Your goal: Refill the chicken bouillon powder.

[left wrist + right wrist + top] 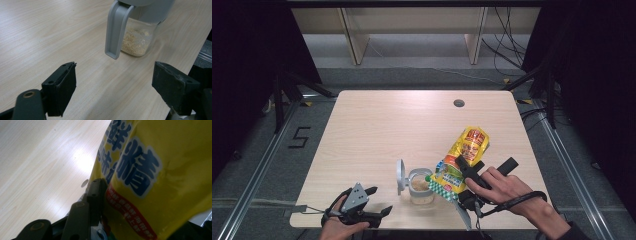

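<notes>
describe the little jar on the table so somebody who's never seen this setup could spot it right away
Start at the light wooden table and go to its near edge, just right of the middle. The glass jar stands there between the resting left gripper and the tilted yellow bag clamped in the right gripper. It alone is see-through, holding pale grains, with its grey hinged lid flipped open.

Light wooden table (377, 130) with a round cable hole (458, 103), grey floor, pale shelving behind.
</notes>
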The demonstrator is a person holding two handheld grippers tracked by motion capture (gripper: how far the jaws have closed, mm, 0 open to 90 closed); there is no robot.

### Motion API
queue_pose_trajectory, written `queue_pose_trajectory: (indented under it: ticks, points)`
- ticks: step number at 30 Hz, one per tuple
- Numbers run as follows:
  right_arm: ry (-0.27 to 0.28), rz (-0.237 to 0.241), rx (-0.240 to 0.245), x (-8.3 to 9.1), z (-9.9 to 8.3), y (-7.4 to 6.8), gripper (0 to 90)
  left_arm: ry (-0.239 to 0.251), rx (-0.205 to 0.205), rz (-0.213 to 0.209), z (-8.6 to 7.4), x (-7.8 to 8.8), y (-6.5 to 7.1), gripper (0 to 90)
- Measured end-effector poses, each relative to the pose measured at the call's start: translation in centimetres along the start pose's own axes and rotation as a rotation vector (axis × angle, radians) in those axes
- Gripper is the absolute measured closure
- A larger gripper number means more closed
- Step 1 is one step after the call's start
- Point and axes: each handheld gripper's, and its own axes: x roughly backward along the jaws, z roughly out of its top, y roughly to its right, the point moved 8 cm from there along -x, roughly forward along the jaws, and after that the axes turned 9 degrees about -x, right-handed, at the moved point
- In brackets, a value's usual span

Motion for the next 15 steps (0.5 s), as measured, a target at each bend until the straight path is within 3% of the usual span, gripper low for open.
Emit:
queue_pose_trajectory:
  ticks: [11, 15]
  points:
    - [-0.002, 0.000, -0.013, 0.06, -0.10, 0.03, 64.1, 0.000, 0.000, 0.000, 0.00, 0.01, 0.00, 18.9]
    - [0.001, 0.004, 0.003, 0.06, -0.05, 0.00, 64.2, 0.000, 0.000, 0.000, 0.00, 0.01, 0.00, 18.9]
